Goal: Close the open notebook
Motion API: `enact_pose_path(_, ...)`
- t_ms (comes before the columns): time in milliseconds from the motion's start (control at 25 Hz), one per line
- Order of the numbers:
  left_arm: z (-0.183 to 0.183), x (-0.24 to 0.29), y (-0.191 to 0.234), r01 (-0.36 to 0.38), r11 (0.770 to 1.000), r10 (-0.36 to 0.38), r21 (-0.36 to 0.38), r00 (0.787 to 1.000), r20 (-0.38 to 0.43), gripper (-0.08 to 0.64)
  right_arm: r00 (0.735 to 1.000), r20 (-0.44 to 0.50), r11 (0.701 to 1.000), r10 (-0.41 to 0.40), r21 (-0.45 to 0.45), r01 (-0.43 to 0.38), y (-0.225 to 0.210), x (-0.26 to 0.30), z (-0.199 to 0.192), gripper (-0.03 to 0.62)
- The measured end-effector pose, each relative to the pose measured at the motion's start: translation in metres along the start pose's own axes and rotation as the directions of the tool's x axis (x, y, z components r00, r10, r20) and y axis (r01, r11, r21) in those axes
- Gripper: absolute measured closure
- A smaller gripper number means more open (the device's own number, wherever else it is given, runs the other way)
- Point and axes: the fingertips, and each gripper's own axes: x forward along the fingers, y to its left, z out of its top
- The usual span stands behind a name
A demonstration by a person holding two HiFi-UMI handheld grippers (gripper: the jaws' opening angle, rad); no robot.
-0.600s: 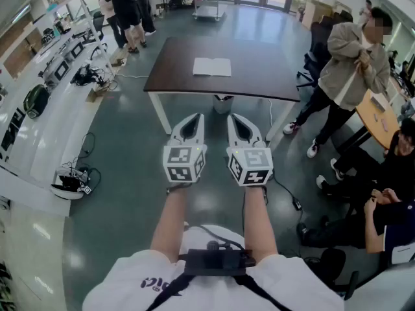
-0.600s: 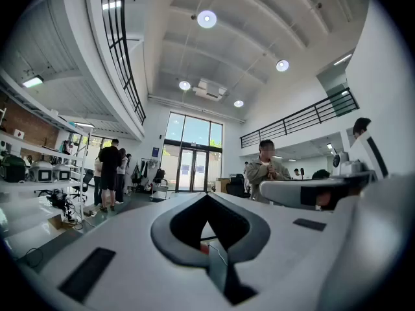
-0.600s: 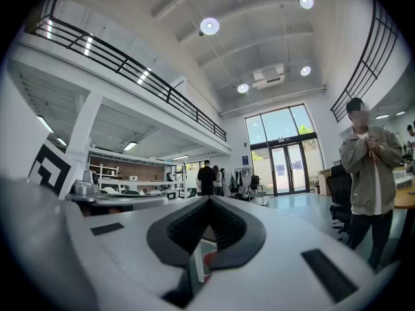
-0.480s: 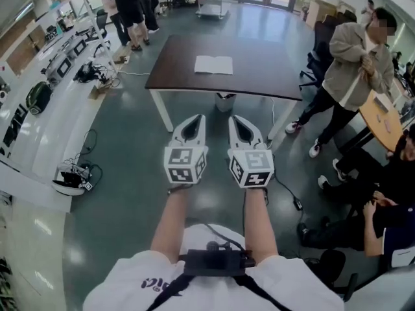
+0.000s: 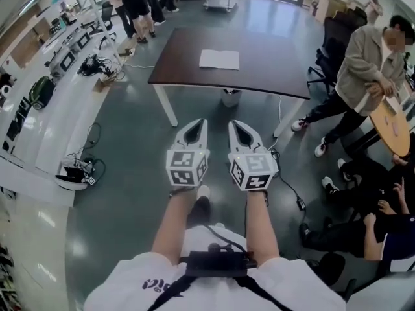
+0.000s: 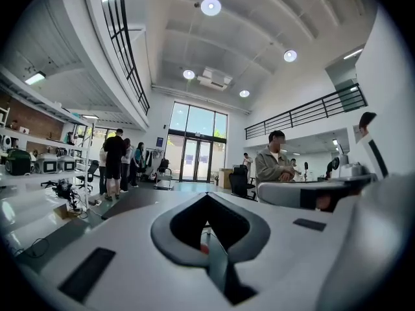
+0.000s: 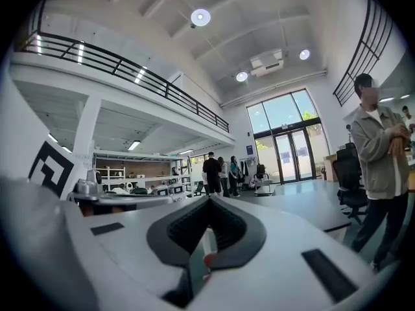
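Head view, notebook (image 5: 219, 59): it lies open and flat on the dark table (image 5: 272, 70) at 12 o'clock from me, well apart from both grippers. I judge the closing has not begun.
Table: I see nothing on it but the notebook. A white leg (image 5: 165, 107) stands at 11 o'clock and a bin (image 5: 230, 98) sits underneath.
Left gripper (image 5: 203, 122): its jaws are pressed together with nothing between them, held about level over the floor.
Right gripper (image 5: 231, 123): its jaws are likewise together and empty, just beside the left one.
Risk, jaws: if I arrive with both pairs together, I cannot pinch a cover. A blunt tip pushed at the paper could slide the notebook or crease a page.
Risk, cable (image 5: 290, 188): it trails on the floor at 4 o'clock from the right gripper, where a foot could snag it.
Risk, standing person (image 5: 364, 70): at 2 o'clock, near the table's right corner, they could step into my path.
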Motion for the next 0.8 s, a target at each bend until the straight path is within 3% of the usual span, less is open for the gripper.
enact_pose_path(520, 0.038, 0.126, 0.087, 0.062, 0.998, -0.060, -0.032, 0.997, 0.039, 0.551, 0.999, 0.029, 0.998, -0.034, -0.058, 0.036, -0.027, 0.145, 0.034, 0.591)
enact_pose_path(800, 0.044, 0.183, 0.131, 0.097, 0.994, -0.095, -0.054, 0.995, 0.040, 0.551, 0.997, 0.028, 0.996, -0.067, -0.064, 0.069, -0.039, 0.213, 0.033, 0.591)
